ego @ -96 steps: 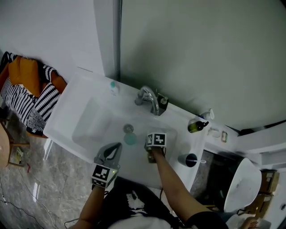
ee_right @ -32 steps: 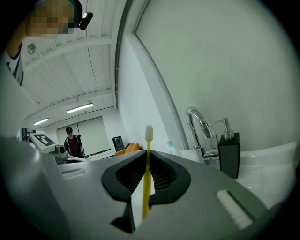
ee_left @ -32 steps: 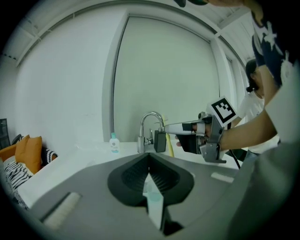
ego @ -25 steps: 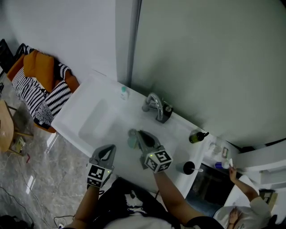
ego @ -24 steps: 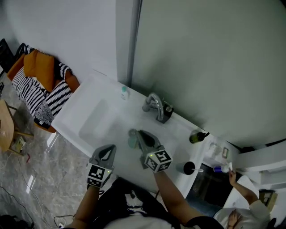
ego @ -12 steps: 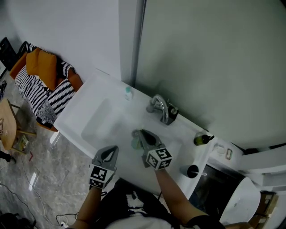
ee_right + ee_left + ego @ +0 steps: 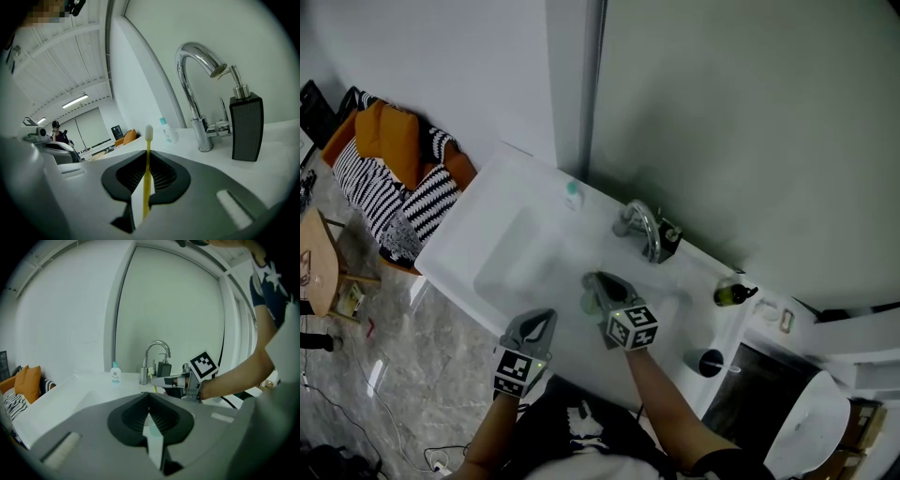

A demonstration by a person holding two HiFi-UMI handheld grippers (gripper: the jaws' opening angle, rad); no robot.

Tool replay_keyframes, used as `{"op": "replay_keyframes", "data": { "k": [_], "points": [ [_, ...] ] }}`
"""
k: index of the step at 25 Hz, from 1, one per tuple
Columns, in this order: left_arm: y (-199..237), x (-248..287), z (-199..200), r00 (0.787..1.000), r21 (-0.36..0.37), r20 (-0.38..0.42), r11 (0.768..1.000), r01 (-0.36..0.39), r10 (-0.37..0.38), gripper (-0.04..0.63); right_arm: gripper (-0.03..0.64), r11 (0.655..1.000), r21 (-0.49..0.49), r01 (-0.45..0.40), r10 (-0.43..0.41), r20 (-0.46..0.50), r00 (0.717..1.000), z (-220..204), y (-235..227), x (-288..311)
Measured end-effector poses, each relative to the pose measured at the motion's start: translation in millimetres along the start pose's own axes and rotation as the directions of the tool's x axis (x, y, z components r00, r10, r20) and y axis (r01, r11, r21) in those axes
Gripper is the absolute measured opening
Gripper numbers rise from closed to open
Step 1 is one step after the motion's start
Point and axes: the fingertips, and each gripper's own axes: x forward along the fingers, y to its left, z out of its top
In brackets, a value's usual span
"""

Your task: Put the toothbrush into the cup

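The head view looks steeply down from high above the curved chrome faucet (image 7: 642, 225) and takes in the whole white rectangular washbasin (image 7: 487, 253). The left gripper view sits low in front of the faucet, some way off, and faces it past the right gripper (image 7: 153, 380). The right gripper view is low and near, with the faucet at its right. All three share the faucet and the black square soap dispenser (image 7: 246, 126) beside it.

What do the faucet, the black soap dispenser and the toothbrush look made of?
Faucet: polished chromed metal, judging by its mirror-like highlights.
Soap dispenser: matte black body, either plastic or coated ceramic, can't tell which. The pump looks metallic.
Toothbrush: smooth yellow handle, likely plastic. The white bristles are probably nylon.
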Motion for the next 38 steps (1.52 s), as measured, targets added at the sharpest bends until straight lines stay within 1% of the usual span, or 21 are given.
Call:
{"op": "replay_keyframes", "data": {
  "k": [6, 17, 22, 26, 31, 34, 38],
  "points": [
    [-1, 6, -2, 1.000, -0.003, -0.006, 1.000, 0.015, -0.015, 0.000, 0.024, 1.000, 0.008, 0.012, -0.012, -0.029, 1.000, -10, -8, 9],
    [-18, 21, -16, 0.996, -0.001, -0.054, 0.997, 0.077, -0.077, 0.000, 0.025, 0.999, 0.020, 0.031, -0.030, -0.077, 0.997, -30, -18, 19],
    [-20, 24, -22, 0.995, -0.009, -0.065, 0.997, 0.080, -0.080, 0.000, 0.025, 0.999, 0.021, 0.036, -0.034, -0.101, 0.994, -39, -22, 23],
    [-22, 30, -26, 0.993, 0.004, -0.078, 0.996, 0.085, -0.085, 0.000, 0.025, 0.999, 0.022, 0.036, -0.034, -0.121, 0.992, -47, -23, 26],
    [-25, 43, -13, 0.995, -0.002, -0.052, 0.996, 0.089, -0.089, 0.000, 0.025, 0.999, 0.024, 0.038, -0.034, -0.144, 0.989, -56, -26, 29],
    [-25, 51, -4, 0.995, 0.013, -0.031, 0.995, 0.097, -0.096, 0.000, 0.025, 0.999, 0.021, 0.040, -0.036, -0.164, 0.986, -64, -27, 30],
    [-24, 57, 3, 0.995, 0.018, -0.026, 0.995, 0.099, -0.099, 0.000, 0.025, 0.998, 0.024, 0.050, -0.045, -0.182, 0.982, -72, -30, 32]
  ]
}}
